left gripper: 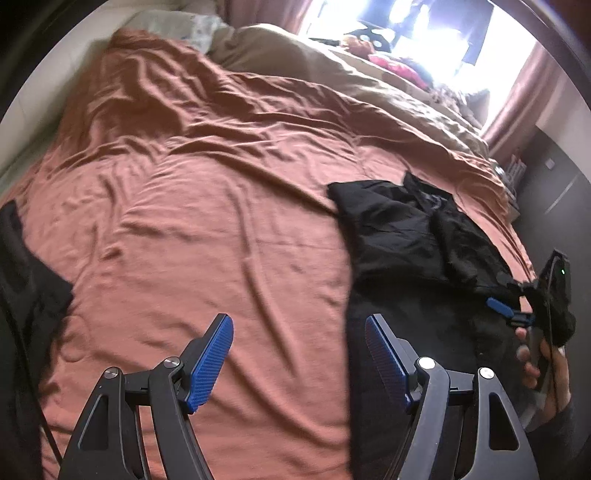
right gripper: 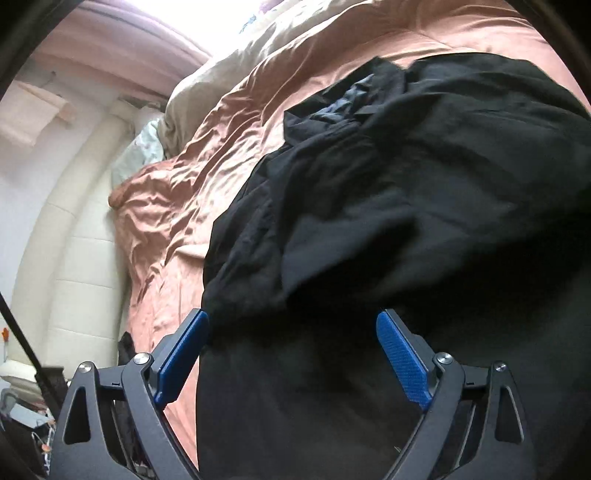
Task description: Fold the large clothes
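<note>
Black garment [left gripper: 413, 236]: lower part cut off by the bottom edge in both wrist views; near folds motion-blurred in the right wrist view, cut and type not determinable. Right tongs [left gripper: 513, 314]: in the left wrist view only one blue pad is distinct; the rest merges with dark cloth and the hand [left gripper: 543, 365] at the frame's right edge. Window [left gripper: 424, 33]: overexposed, no detail. Items on the bed's [left gripper: 184, 221] far end [left gripper: 391, 61]: too small and glare-washed to identify. Dark mass at left edge [left gripper: 26, 280]: cropped, unidentifiable.
</note>
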The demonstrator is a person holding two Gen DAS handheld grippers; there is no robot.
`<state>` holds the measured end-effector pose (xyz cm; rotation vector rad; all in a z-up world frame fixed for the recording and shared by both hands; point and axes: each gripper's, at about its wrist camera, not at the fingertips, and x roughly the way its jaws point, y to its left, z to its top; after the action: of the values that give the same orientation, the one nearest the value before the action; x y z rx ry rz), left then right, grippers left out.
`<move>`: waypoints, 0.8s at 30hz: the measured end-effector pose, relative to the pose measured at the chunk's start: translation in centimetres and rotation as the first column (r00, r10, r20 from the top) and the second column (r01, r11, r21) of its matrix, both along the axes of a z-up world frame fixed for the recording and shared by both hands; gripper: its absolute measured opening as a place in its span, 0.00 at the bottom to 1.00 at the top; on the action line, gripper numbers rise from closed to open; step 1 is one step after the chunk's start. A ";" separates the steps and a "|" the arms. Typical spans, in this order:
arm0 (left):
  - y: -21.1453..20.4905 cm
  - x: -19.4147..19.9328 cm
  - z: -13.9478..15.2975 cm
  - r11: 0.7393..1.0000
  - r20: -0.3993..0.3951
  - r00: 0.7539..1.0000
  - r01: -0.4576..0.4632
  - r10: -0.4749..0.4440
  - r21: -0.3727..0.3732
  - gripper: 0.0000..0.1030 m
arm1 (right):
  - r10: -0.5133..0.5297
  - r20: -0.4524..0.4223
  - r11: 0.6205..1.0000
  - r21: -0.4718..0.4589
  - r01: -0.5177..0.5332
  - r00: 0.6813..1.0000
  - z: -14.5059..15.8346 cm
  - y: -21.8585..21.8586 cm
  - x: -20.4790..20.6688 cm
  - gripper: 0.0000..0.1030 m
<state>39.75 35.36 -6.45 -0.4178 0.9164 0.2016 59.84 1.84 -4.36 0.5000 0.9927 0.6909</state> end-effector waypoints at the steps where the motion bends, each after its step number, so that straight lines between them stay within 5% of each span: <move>1: -0.9 0.7 0.1 1.000 0.002 1.000 0.013 -0.013 0.003 0.73 | -0.019 0.014 1.000 0.002 0.019 1.000 0.0 -1.4 -0.4 0.89; 10: -9.6 7.1 0.9 0.985 -0.007 0.987 0.161 -0.160 0.057 0.73 | -0.161 0.070 0.987 0.026 0.160 0.984 0.9 -13.3 -0.4 0.89; 24: -20.9 18.1 -1.5 0.936 -0.118 0.939 0.337 -0.325 0.101 0.73 | -0.275 0.102 0.953 0.158 0.257 0.956 -2.1 -20.9 -3.0 0.89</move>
<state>57.82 14.45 -7.97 -0.1378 1.0523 -0.0326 56.82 -19.02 -6.42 0.6951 0.7451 0.5444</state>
